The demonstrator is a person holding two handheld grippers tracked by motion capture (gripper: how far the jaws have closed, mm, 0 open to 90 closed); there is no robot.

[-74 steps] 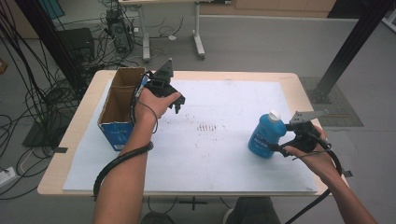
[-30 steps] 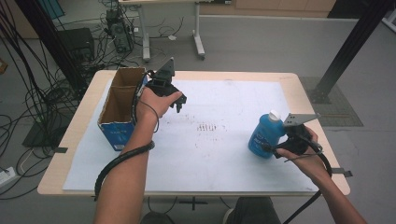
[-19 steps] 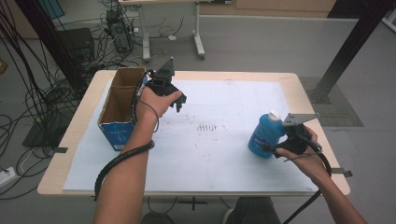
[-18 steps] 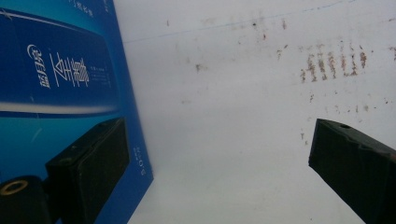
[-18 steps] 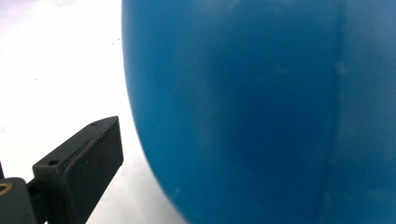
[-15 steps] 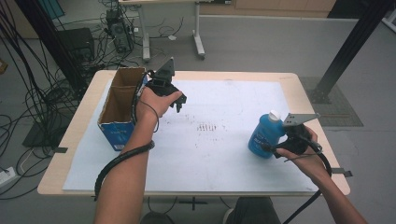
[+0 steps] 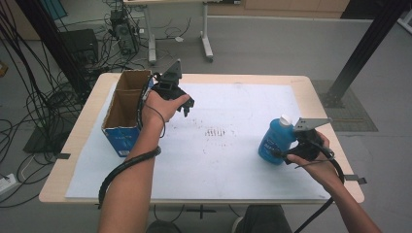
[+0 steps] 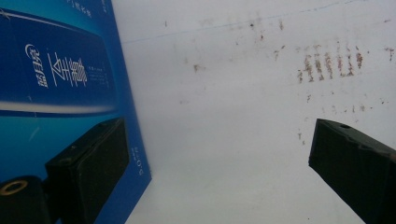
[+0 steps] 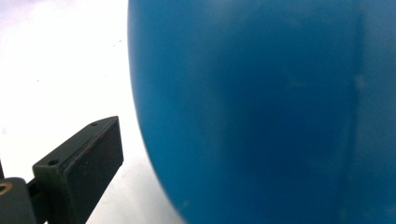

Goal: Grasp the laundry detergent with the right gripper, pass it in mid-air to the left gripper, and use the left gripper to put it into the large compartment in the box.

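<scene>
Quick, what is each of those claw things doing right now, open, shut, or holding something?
Left gripper: open, holding nothing, beside the blue box.
Right gripper: open, jaws around the blue bottle, not clamped on it.

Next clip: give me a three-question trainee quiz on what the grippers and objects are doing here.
1. True or false: the blue bottle stands upright on the white sheet.
2. Which thing is nearest the left gripper? A) box B) bottle C) floor cables
3. Fill in: in the left gripper view its jaws stand wide ____, with nothing between them.

Key
1. True; its white cap is on top, and the right gripper is at its base.
2. A; the open cardboard box sits just beside that gripper, its blue side next to one jaw.
3. apart; just stained sheet shows between them.
</scene>
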